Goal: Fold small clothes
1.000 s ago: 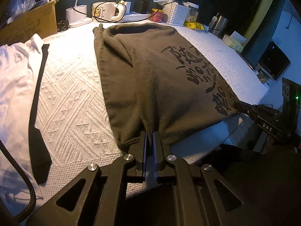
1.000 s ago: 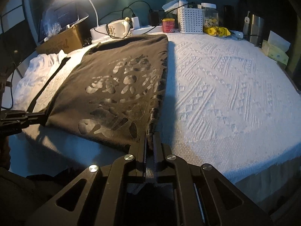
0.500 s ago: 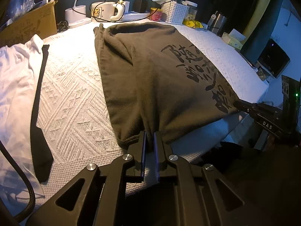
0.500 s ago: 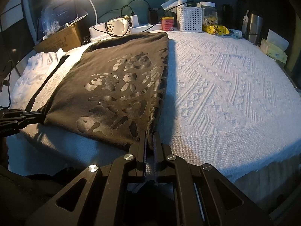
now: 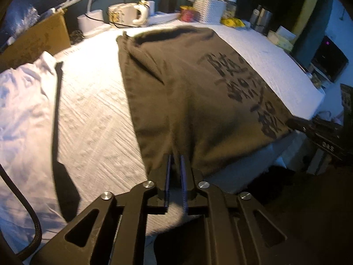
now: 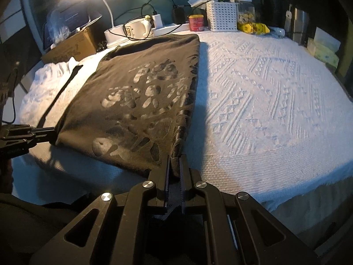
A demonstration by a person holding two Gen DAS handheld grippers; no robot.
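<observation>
Olive T-shirt (image 5: 189, 101) with a dark print lies folded lengthwise on the white textured bedspread (image 6: 264, 101), its hem at the bed's near edge. Left gripper (image 5: 175, 161) has just been opening; its fingers stand slightly apart, hem cloth between them. Right gripper (image 6: 174, 161) pinches the shirt's near right corner, fingers nearly closed.

1. I see the dark olive shirt (image 5: 176, 92) folded lengthwise, lying flat on the white textured cover.
2. Black print faces up along its right half; looks glossy in the right cam.
3. Near hem at the cover's front edge, far end twd the clutter.
</observation>
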